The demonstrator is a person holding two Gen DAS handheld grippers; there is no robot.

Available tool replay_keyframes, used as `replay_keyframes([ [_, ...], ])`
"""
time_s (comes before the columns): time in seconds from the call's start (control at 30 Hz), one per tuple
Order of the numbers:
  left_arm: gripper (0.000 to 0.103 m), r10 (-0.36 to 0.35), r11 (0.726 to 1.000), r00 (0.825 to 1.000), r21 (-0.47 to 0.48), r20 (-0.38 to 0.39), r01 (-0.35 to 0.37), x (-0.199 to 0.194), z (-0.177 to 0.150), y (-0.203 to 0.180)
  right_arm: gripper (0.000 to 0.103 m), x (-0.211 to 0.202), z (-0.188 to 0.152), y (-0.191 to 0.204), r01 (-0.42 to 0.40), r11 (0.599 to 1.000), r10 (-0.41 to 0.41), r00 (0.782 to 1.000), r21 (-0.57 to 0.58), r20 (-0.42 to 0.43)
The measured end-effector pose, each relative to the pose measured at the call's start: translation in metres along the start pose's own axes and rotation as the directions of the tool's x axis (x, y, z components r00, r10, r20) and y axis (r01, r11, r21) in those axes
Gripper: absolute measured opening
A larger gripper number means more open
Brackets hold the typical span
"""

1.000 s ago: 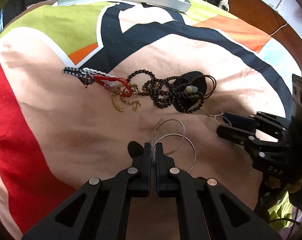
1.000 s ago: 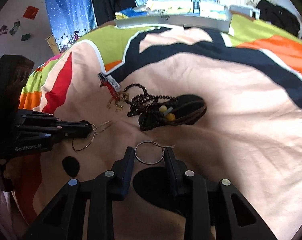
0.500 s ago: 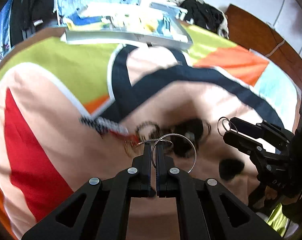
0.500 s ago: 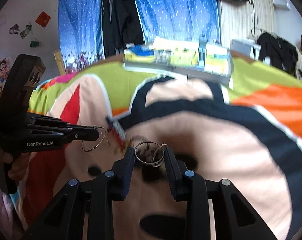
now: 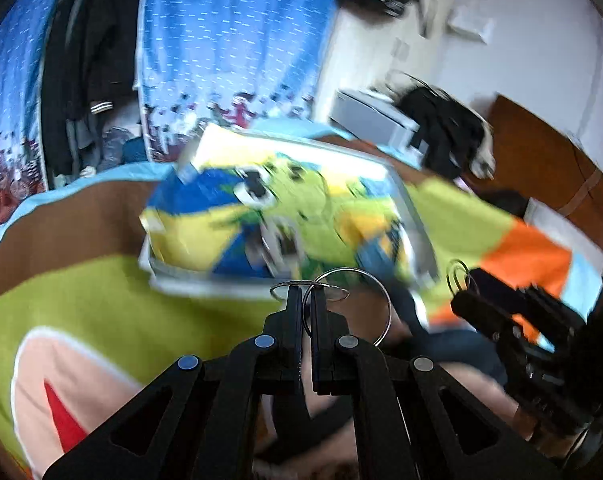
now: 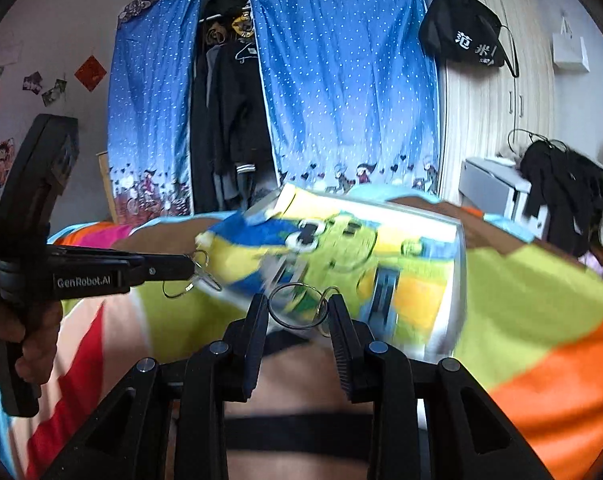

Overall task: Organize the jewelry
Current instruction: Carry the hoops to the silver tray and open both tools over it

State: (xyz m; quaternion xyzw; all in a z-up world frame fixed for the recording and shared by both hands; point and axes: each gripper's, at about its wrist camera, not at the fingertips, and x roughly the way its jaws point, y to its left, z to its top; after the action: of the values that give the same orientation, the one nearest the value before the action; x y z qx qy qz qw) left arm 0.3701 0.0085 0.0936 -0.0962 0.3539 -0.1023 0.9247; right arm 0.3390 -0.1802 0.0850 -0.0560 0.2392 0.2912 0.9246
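A box (image 6: 365,256) lies on the bed (image 6: 541,304), curtain (image 6: 341,80) behind it.

silver hoop earrings (image 5: 351,308), small hoops (image 6: 297,307), lifted

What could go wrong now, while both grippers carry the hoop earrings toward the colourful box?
The left gripper pinches the large hoops only at their rim, so they may swing or slip out. The right gripper spans a small hoop across its width; it might pop free before reaching the colourful box.

Two wrist fisheyes, raised above the bed (image 5: 81,288), facing the blue curtain (image 6: 341,80); both share the cartoon-printed box (image 5: 285,216).
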Motion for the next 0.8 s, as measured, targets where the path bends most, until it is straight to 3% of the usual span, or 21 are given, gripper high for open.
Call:
replay_keyframes([
  [0.17,0.002,0.112,0.993,0.993,-0.026,0.020,-0.112,0.036,0.029,0.028,0.029,0.056,0.009,-0.013,0.011,0.999,-0.010,1.000,0.036,-0.009],
  [0.33,0.002,0.198,0.977,0.979,-0.076,-0.048,-0.202,0.078,0.030,0.060,0.029,0.098,-0.009,-0.023,0.020,0.995,-0.014,0.998,0.101,-0.058],
  [0.5,0.002,0.220,0.969,0.968,-0.083,-0.125,-0.231,0.102,0.018,0.072,0.029,0.112,-0.028,-0.029,0.028,0.990,-0.016,0.995,0.138,-0.094],
  [0.8,0.003,0.225,0.967,0.961,-0.082,-0.163,-0.240,0.112,0.009,0.072,0.030,0.114,-0.039,-0.031,0.049,0.989,-0.033,0.993,0.142,-0.117],
])
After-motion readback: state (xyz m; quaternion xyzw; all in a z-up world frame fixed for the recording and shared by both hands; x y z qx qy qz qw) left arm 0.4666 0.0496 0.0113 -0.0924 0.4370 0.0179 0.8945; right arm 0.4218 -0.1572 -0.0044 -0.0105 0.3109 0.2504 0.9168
